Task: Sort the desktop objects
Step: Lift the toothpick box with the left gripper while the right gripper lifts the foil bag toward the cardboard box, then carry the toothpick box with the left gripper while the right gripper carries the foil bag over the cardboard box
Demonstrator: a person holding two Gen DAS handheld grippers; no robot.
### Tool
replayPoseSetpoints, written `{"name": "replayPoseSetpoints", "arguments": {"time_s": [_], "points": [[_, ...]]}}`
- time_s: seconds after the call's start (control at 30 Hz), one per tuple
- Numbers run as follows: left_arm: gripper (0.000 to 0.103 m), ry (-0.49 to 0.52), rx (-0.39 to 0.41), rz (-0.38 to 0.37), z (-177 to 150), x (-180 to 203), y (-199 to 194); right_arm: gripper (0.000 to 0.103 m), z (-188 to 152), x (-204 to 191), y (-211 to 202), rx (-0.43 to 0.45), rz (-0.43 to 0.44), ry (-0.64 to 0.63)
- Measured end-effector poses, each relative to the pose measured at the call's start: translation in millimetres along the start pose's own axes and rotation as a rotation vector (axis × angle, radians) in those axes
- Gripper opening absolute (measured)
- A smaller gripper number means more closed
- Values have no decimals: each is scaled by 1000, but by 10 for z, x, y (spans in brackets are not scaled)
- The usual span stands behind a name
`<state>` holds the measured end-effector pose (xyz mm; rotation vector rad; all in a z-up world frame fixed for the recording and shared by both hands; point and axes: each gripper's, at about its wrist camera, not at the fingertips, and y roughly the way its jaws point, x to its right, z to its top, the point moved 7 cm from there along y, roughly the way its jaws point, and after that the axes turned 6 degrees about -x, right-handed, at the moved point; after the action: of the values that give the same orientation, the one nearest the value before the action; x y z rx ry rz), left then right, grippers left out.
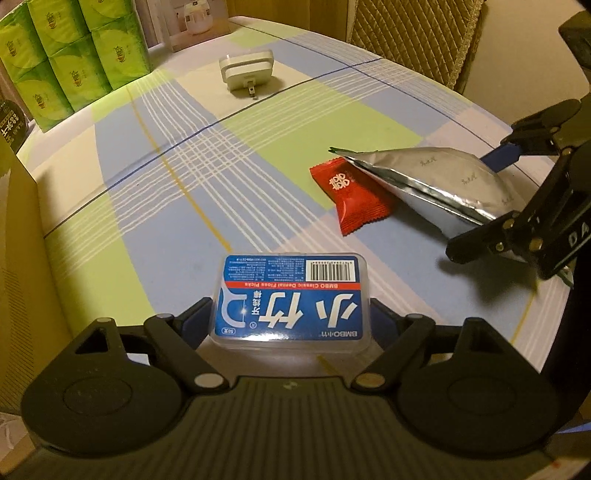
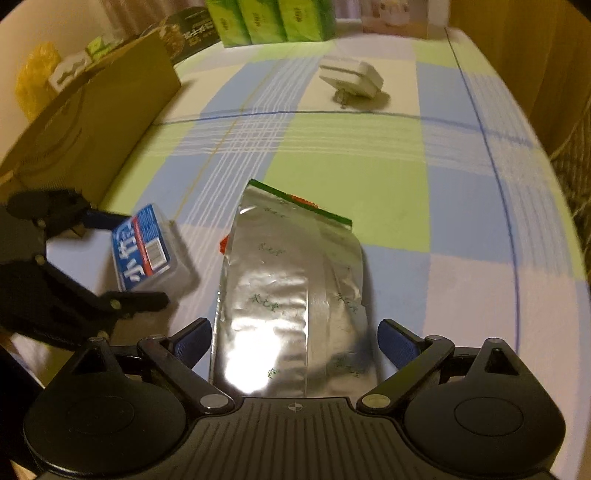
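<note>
On the checked tablecloth (image 1: 177,155) I count one floss-pick box (image 1: 290,302), one red candy packet (image 1: 351,194), one silver foil pouch (image 2: 291,295) and one white plug adapter (image 1: 246,70). At the far edge stands one pack of green tissue rolls (image 1: 70,55), six rolls showing, and one cardboard box (image 2: 96,118) sits at the left edge.

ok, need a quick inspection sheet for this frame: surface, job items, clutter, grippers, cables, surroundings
Surface: table under a checked cloth in green, blue and cream.
Job's things: floss pick box, silver foil pouch, red candy packet partly under the pouch, white plug adapter lying apart at the far side.
Clutter: green tissue packs, cardboard box, dark package along the far and left edges.
Grippers: left gripper straddles the floss pick box, right gripper straddles the pouch; neither visibly clamped, right gap clear.
Cables: nothing seen.
Surroundings: quilted chair back behind the table.
</note>
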<state>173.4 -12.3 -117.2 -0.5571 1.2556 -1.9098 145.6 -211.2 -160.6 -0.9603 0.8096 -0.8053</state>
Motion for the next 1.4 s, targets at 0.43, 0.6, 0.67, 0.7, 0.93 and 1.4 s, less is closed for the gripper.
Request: {"name": "replayPoseSetpoints", "arguments": {"time_s": [0.43, 0.6, 0.67, 0.7, 0.93, 1.4], "points": [[85, -19, -26, -32, -13, -11, 45, 94, 71, -8, 59, -136, 86, -35], [85, -32, -20, -39, 10, -27, 43, 82, 114, 49, 42, -132, 102, 6], [85, -45, -28, -48, 19, -37, 60, 76, 122, 52, 30, -127, 101, 12], [85, -50, -33, -52, 23, -42, 71, 73, 122, 46, 23, -126, 105, 13], [84, -30, -32, -58, 32, -5, 61, 51, 78, -64, -13, -97, 114, -16], [83, -66, 67, -30, 157, -78, -224, 50, 86, -121, -453, 80, -4, 5]]}}
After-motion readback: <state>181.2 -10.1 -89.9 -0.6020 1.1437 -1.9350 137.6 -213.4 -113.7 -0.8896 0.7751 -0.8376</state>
